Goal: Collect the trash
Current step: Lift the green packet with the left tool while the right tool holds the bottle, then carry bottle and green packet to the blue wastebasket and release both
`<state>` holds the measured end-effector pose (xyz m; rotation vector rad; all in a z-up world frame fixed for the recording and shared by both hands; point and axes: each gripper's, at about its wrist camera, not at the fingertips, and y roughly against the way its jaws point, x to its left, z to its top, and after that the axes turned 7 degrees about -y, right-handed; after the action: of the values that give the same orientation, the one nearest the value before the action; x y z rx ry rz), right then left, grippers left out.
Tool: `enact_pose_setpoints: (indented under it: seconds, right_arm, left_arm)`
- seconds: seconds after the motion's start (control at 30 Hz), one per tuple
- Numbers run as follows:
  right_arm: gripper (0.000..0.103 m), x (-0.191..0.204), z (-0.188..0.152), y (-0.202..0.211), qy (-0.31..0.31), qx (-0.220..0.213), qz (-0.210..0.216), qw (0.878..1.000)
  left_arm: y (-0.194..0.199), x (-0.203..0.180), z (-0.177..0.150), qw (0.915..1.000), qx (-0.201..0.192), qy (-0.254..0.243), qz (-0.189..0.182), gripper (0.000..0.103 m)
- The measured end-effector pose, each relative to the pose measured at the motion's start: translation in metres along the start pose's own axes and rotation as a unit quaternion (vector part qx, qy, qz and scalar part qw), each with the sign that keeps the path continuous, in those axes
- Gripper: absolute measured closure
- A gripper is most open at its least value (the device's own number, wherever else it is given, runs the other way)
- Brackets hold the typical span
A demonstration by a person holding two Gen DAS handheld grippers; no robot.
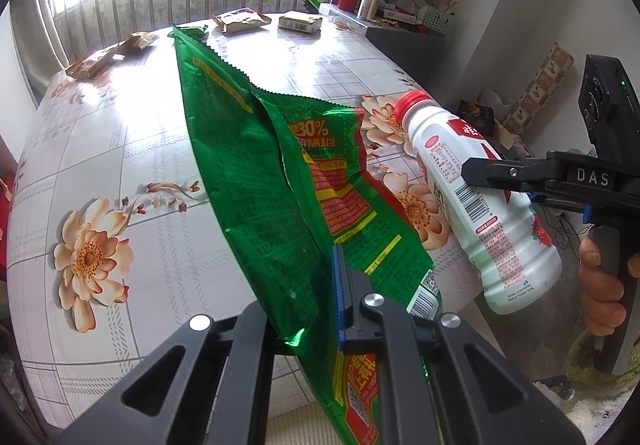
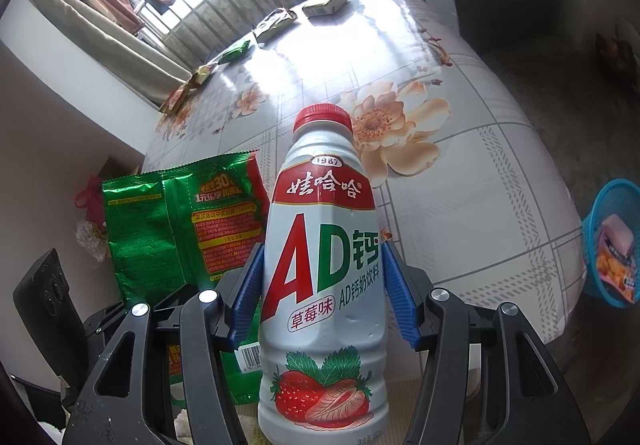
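From the left wrist view, the left tool [image 1: 340, 309] is pinching a large green foil snack bag [image 1: 280, 181] near its lower end, blue pads pressed against the crinkled film. The bag is flattened and torn open, with a zigzag-cut top edge, a red and yellow printed panel, and a barcode by the bottom corner. It hangs lifted above the surface [image 1: 160, 149], which wears a pale checked cloth printed with peach flowers. To the right, the right tool [image 1: 516, 181] grips a white milk drink bottle [image 1: 476, 201] held at a slant, its red cap pointing up and left; a hand [image 1: 600, 285] holds the tool's handle. Several small snack wrappers [image 1: 240, 21] lie along the far edge of the surface, near a barred window.

From the right wrist view, the bottle [image 2: 324, 269] stands upright between the right tool's [image 2: 324, 285] blue pads, which press on both its sides. It is white plastic with a red cap, a red band, big red and green letters and a strawberry picture at the base. The green bag [image 2: 176, 229] hangs just left of it. A blue basket [image 2: 612, 205] holding wrappers sits low at the far right, beyond the surface [image 2: 480, 181].
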<state>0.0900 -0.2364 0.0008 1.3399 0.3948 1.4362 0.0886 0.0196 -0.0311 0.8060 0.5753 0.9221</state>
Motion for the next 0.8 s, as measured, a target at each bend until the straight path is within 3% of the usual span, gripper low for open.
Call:
enact_pose_setpoints:
  seconds: [0.47,0.8]
  right_arm:
    - [0.049,-0.004,-0.005,0.021,0.0,-0.019,0.014,1.0]
    - [0.049,-0.021,-0.015,0.055,-0.014,-0.059,0.023,0.998]
  left_arm:
    - [0.024,-0.022,0.0,0.9991,-0.033,-0.027,0.006,0.101]
    - [0.046,-0.054,0.0,0.997,-0.058,-0.05,-0.01,0.102]
